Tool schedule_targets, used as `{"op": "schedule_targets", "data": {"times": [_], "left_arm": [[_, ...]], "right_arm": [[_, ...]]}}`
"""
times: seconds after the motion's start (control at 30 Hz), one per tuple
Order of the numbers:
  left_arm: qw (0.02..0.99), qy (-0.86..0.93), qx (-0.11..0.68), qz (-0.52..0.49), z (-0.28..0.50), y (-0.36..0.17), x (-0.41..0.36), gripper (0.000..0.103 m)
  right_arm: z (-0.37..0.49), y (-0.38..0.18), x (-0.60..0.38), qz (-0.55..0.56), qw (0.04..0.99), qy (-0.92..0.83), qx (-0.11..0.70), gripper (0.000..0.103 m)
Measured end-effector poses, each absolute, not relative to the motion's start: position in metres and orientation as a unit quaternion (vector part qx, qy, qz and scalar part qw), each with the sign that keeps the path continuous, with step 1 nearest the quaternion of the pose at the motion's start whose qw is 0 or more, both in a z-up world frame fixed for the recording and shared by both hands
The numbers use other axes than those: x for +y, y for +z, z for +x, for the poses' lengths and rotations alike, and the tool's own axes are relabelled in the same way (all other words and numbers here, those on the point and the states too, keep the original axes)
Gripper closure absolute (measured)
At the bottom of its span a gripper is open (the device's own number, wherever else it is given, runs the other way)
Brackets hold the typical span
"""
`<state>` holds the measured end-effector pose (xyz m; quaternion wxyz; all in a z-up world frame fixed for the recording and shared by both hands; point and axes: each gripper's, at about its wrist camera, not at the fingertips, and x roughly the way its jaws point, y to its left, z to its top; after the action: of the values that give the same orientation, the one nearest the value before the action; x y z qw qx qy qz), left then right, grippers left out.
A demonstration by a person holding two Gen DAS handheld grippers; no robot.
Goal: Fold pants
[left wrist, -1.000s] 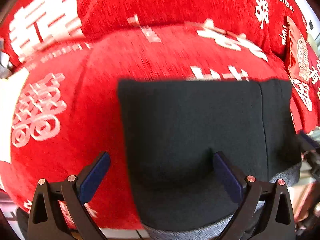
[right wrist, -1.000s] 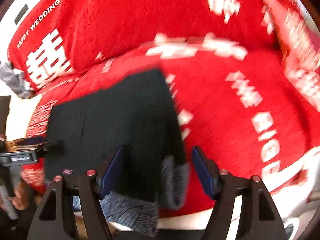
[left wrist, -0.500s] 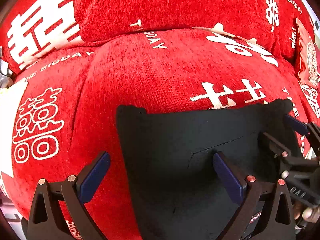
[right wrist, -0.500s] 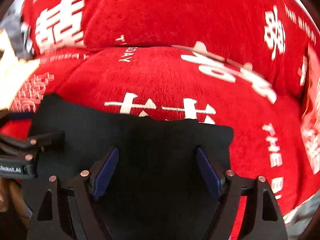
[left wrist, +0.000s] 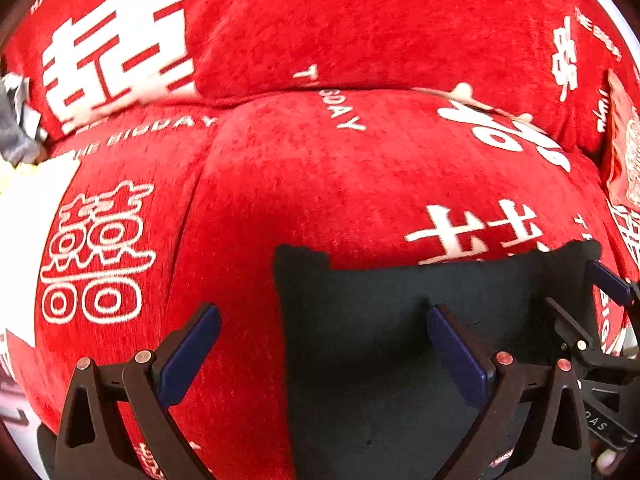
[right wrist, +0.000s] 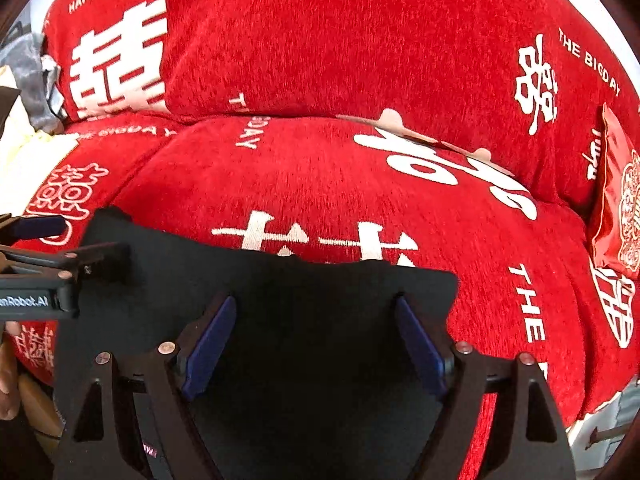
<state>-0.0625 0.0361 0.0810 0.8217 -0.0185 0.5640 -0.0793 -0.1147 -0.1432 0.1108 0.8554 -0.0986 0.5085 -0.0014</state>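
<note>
Pants, black, folded into a flat block, lying on the front part of the red sofa cushion printed with white characters. Left gripper spread wide: one blue pad over bare cushion beside the pants' left edge, the other above the dark cloth, nothing pinched. Right gripper likewise parted, both pads above the cloth near its right end, gripping nothing. Red packet resting at the cushion's far right.

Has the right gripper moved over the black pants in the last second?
Yes. The right gripper shifted from the pants' right edge to over their middle.
</note>
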Motion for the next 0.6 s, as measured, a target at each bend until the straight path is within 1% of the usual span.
{"op": "schedule_targets", "data": {"times": [0.17, 0.33, 0.53, 0.6], "left_arm": [[0.821, -0.073, 0.567, -0.017, -0.074, 0.071, 0.041, 0.0], [0.815, -0.084, 0.573, -0.02, -0.09, 0.074, 0.048, 0.0], [0.808, -0.107, 0.578, -0.037, -0.127, 0.074, 0.065, 0.0], [0.804, -0.115, 0.582, -0.032, -0.144, 0.071, 0.068, 0.0]], "right_arm": [[-0.119, 0.094, -0.146, -0.086, 0.842, -0.012, 0.533, 0.014], [-0.15, 0.1, -0.157, -0.061, 0.846, -0.001, 0.529, 0.012], [-0.2, 0.11, -0.16, -0.084, 0.847, -0.009, 0.525, 0.012], [-0.214, 0.11, -0.161, -0.087, 0.846, -0.012, 0.526, 0.005]]}}
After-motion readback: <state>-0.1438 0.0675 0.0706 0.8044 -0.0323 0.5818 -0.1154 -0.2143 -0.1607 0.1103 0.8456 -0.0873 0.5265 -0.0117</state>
